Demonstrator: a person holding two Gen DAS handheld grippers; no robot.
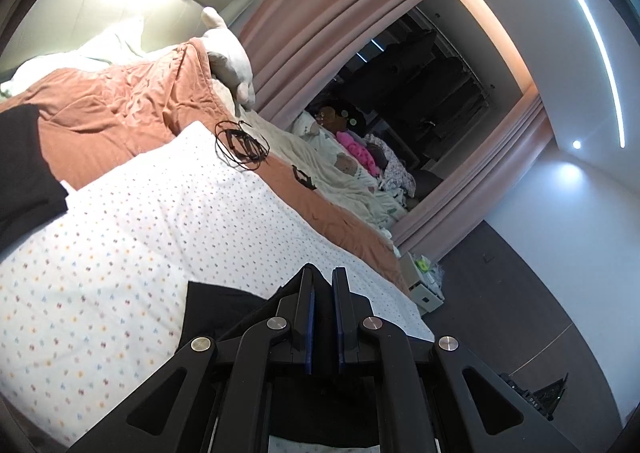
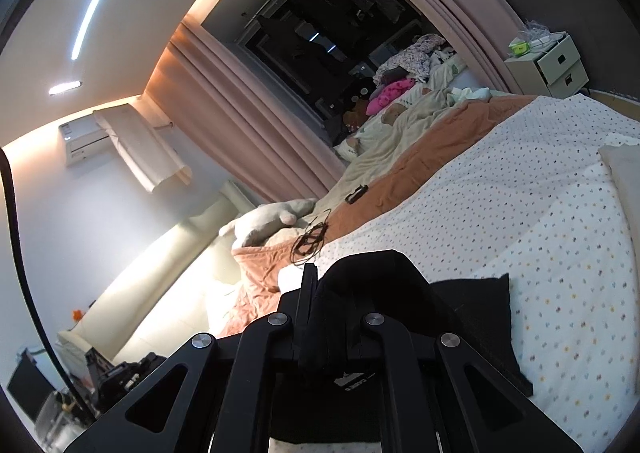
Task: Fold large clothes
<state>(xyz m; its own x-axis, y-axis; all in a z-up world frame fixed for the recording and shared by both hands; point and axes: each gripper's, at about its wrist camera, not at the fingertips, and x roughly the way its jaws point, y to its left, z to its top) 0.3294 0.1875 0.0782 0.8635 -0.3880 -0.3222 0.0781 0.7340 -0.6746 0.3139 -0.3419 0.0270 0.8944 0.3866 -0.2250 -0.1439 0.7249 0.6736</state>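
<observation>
Black garment (image 2: 380,285) draped over right tongs (image 2: 332,285), pinched there; left tongs (image 1: 323,285) pressed together on its edge (image 1: 224,301), above dotted sheet (image 1: 160,213)

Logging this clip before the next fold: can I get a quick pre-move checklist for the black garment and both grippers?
1. Right gripper shut on the black garment: ok.
2. Left gripper jaws shut; black cloth beside them, grip itself: cannot tell.
3. Garment over the dotted sheet: ok.
4. Black cable clear of the garment: ok.
5. Garment flat, no bunching: not ok, it humps at the right jaws.
</observation>
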